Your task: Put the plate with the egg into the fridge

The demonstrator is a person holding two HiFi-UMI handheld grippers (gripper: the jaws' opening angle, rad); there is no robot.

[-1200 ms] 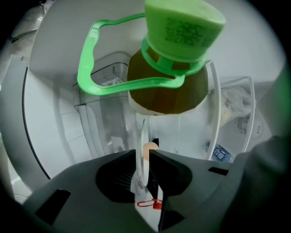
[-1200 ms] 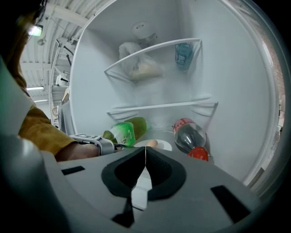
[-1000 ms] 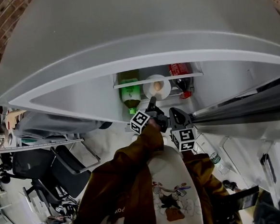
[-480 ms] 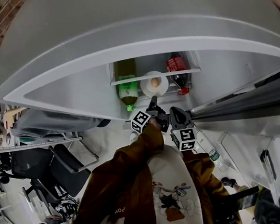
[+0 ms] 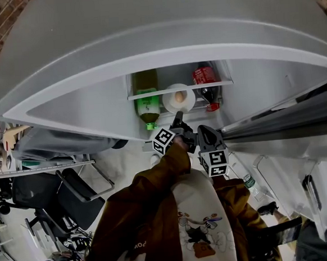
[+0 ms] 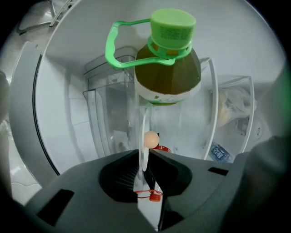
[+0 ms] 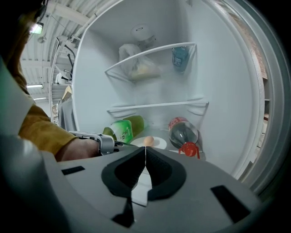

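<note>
**A:** While the left gripper reaches into the open white fridge, how do its jaws stand?

**B:** Clamped on the near rim of the round white plate. Along those jaws the plate shows edge-on. The brown egg sits at about the plate's middle. The plate is at the fridge's lowest level, and it looks to be lying flat there. Full contact underneath: cannot confirm.

**A:** What flanks the plate?

**B:** Left of the plate, just beside it, is a green-capped bottle of brownish tea. It lies on its side, cap towards the opening. Right of the plate is a dark cola bottle with a red label, also on its side, its red cap pointing outwards. The plate lies between the two, close to both. Whether either bottle touches it cannot be told.

**A:** Overhead?

**B:** A clear shelf edge runs above the plate. Higher up, a second shelf carries a crumpled plastic bag and a small blue-labelled container.

**A:** The other tong?

**B:** The right gripper has its jaws together with nothing between them. It is held short of the plate, on the plate's near side. A brown sleeve comes in towards the plate from its left.
</note>
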